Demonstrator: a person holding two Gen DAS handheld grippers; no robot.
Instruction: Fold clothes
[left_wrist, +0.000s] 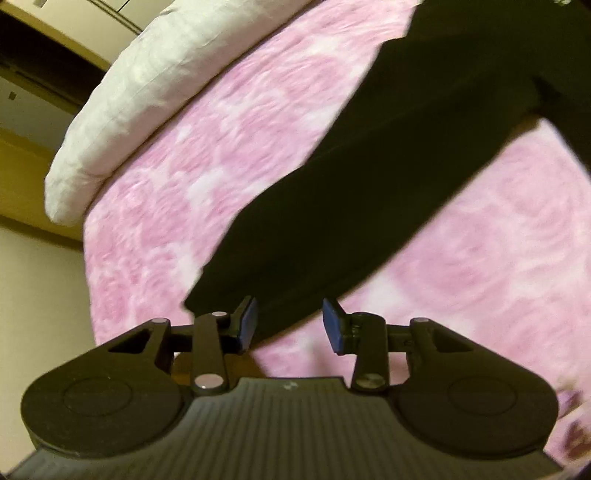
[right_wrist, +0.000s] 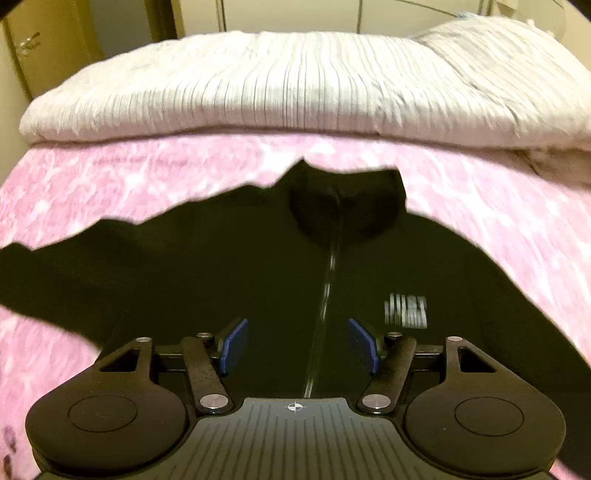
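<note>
Right wrist view shows my right gripper (right_wrist: 297, 345) spread open above the black jacket (right_wrist: 258, 280) lying flat on the pink blanket (right_wrist: 498, 206), my left gripper (left_wrist: 289, 325) gapes over its sleeve cuff (left_wrist: 229, 295), white duvet (right_wrist: 258, 85) beyond.

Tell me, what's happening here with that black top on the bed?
A person holding a gripper in each hand is starting to fold a black zip-up jacket spread flat on a pink blanket. The left gripper, jaws open, is at the end of one sleeve. The right gripper, also open, hovers over the jacket's front near the zipper. Nothing is gripped or folded yet.
</note>
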